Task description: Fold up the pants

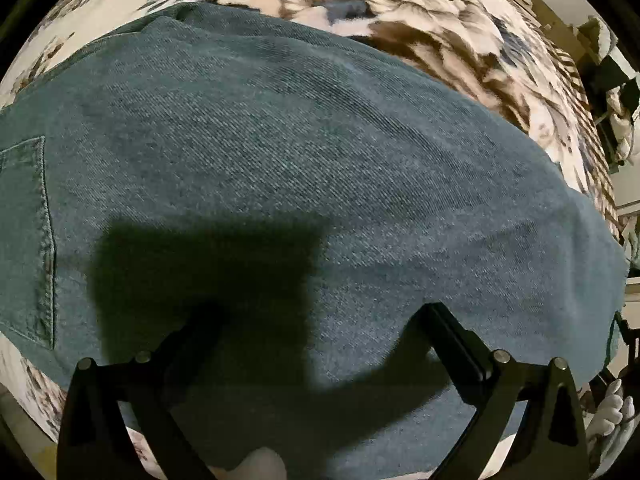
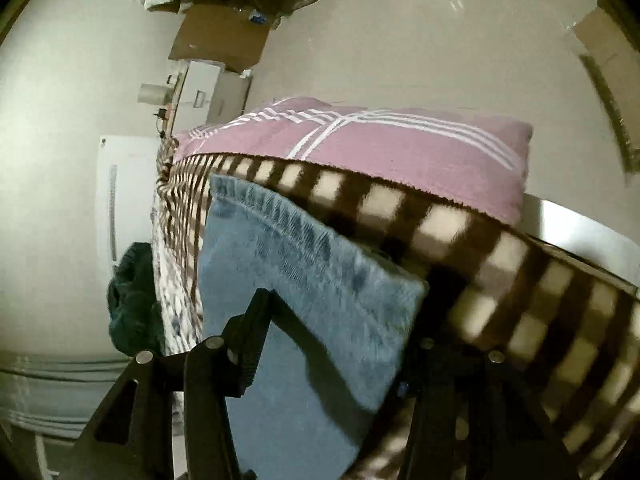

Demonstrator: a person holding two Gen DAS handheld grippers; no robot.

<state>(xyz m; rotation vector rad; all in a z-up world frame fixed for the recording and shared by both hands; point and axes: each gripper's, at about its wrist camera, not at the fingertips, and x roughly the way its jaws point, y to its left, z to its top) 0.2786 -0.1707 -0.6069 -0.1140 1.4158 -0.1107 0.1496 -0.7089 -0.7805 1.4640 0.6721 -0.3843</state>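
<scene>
— Floral blanket under us, jeans spread flat, twill weave, pocket off to our left.

— Our left gripper gapes just above them, holding nothing. Our right gripper straddles the stitched hem; whether it pinches, we cannot tell.

Left tongs spread wide over jeans on floral blanket.

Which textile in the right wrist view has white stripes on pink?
The pink pillow at the far end of the bed. The blanket under it is brown-and-cream checked, and the denim pants nearer the right hand-held gripper are plain blue.
</scene>
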